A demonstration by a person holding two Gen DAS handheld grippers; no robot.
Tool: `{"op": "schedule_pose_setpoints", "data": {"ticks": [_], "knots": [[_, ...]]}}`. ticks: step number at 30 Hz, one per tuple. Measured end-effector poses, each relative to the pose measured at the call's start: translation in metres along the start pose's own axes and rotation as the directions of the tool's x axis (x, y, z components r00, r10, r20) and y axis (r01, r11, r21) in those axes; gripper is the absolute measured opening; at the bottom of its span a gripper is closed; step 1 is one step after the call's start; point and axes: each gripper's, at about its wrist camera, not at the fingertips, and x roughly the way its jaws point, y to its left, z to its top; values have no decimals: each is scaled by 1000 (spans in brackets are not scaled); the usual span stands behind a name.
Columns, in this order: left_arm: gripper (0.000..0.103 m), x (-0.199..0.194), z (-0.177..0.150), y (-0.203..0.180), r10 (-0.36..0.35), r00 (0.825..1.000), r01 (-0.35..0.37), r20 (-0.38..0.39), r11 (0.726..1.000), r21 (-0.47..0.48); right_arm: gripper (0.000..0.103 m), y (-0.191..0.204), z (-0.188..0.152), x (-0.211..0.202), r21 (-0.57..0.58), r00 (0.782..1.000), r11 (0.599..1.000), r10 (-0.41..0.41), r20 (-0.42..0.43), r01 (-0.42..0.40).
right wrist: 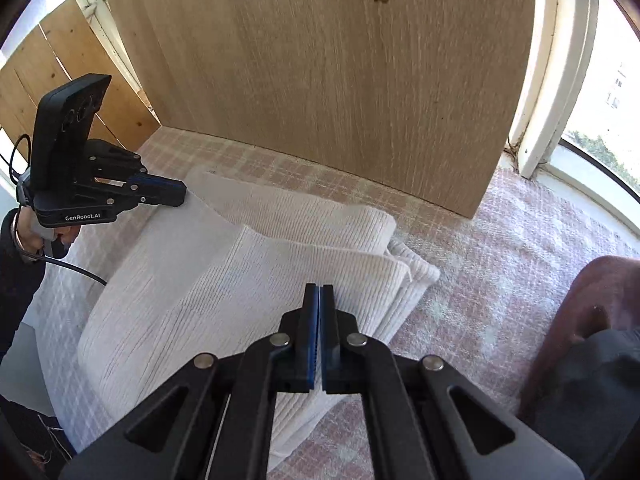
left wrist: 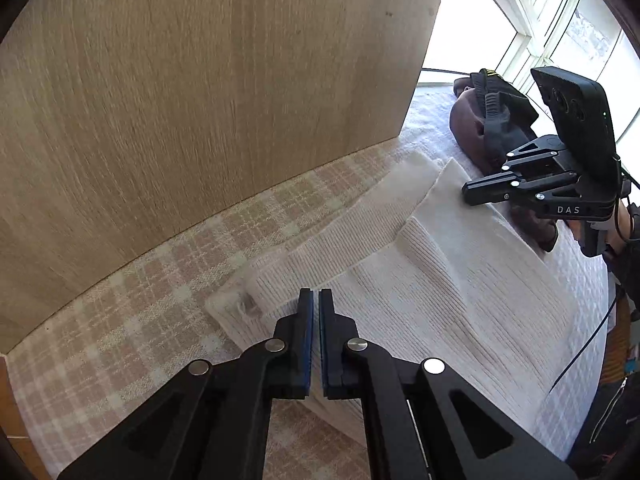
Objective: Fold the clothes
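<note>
A white ribbed knit garment (left wrist: 440,280) (right wrist: 240,280) lies folded in layers on a pink-and-white checked cover (left wrist: 140,320) (right wrist: 500,260). My left gripper (left wrist: 316,294) hangs just above the garment's near edge. A thin gap shows between its blue pads, with no cloth in it. In the right wrist view it (right wrist: 185,194) sits at the garment's far left corner. My right gripper (right wrist: 320,288) hovers over the folded right end with its pads pressed together and nothing between them. From the left wrist view it (left wrist: 466,196) is seen beside the garment's far right corner.
An upright light wooden panel (left wrist: 200,100) (right wrist: 340,80) stands close behind the garment. A brown rounded thing (left wrist: 466,120) (right wrist: 600,300) carrying dark items (left wrist: 500,120) sits to the right. Bright windows (left wrist: 560,20) (right wrist: 600,100) lie beyond. A person's hand (right wrist: 52,236) holds the left gripper's handle.
</note>
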Motion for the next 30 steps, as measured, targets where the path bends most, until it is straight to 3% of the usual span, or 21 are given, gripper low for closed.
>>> {"op": "schedule_pose_setpoints", "data": {"ticks": [5, 8, 13, 17, 21, 23, 27, 30], "knots": [[20, -44, -29, -38, -67, 997, 66, 27, 997, 34, 1, 35, -53, -51, -19, 1000, 999, 30, 6, -30], [20, -42, -43, -70, -80, 996, 84, -44, 991, 104, 1, 39, -93, -64, 17, 999, 999, 30, -17, -30], [20, -22, -15, -121, -92, 990, 115, -103, 964, 241, 2, 39, -135, -66, 38, 997, 999, 33, -69, -31], [20, 20, 25, -150, -118, 977, 169, -175, 935, 311, 1, 37, -139, -60, 18, 998, 999, 36, -52, -35], [20, 74, 51, -169, -89, 959, 186, -267, 913, 363, 1, 34, -135, -52, -14, 997, 998, 65, -33, -66], [24, 100, 53, -171, -56, 948, 177, -312, 910, 375, 1, 39, -135, -44, -46, 994, 995, 87, -62, -90], [24, 106, 54, -168, -106, 946, 215, -307, 913, 348, 1, 68, -154, -31, -196, 986, 977, 50, -161, -82], [23, 101, 52, -162, -124, 947, 224, -297, 916, 332, 1, 56, -148, -39, -174, 981, 982, 45, -189, -79]]}}
